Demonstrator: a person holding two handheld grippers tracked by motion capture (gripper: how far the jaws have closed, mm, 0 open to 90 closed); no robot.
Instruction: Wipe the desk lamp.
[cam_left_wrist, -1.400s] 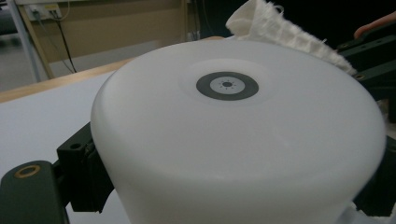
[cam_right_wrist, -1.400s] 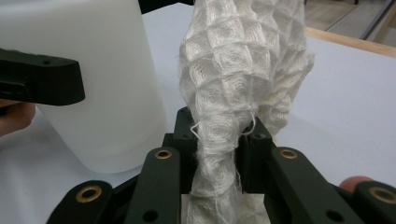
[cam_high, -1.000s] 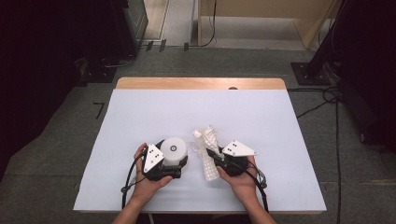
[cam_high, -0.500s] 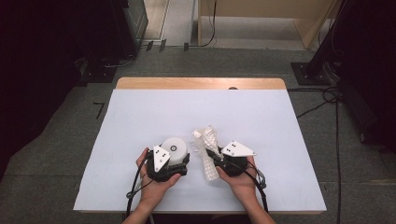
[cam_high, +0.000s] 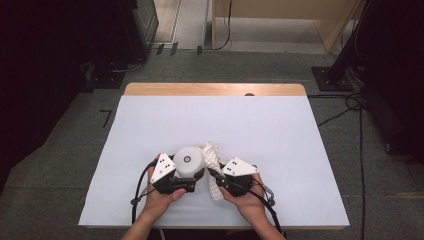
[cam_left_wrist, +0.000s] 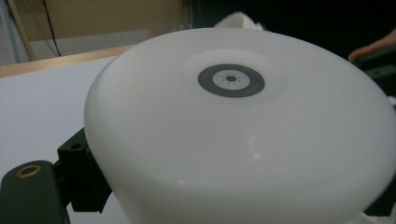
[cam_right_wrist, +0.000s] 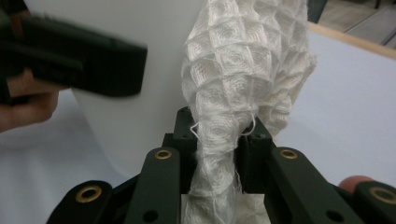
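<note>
White sheeting covered the bench (cam_high: 280, 135). Left claw (cam_high: 192, 175) gripped the white lamp (cam_high: 188, 161) at 6 o'clock on the bench; right claw (cam_right_wrist: 215, 140) pinched a waffle cloth (cam_right_wrist: 243, 70) beside it. Wiping was likely in hand; next, press cloth against lamp.

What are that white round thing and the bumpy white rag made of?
Round thing: probably smooth matte plastic, evenly white with a soft sheen and a grey ring on top. Rag: woven cloth, likely cotton, with a waffle pattern and frayed threads.
</note>
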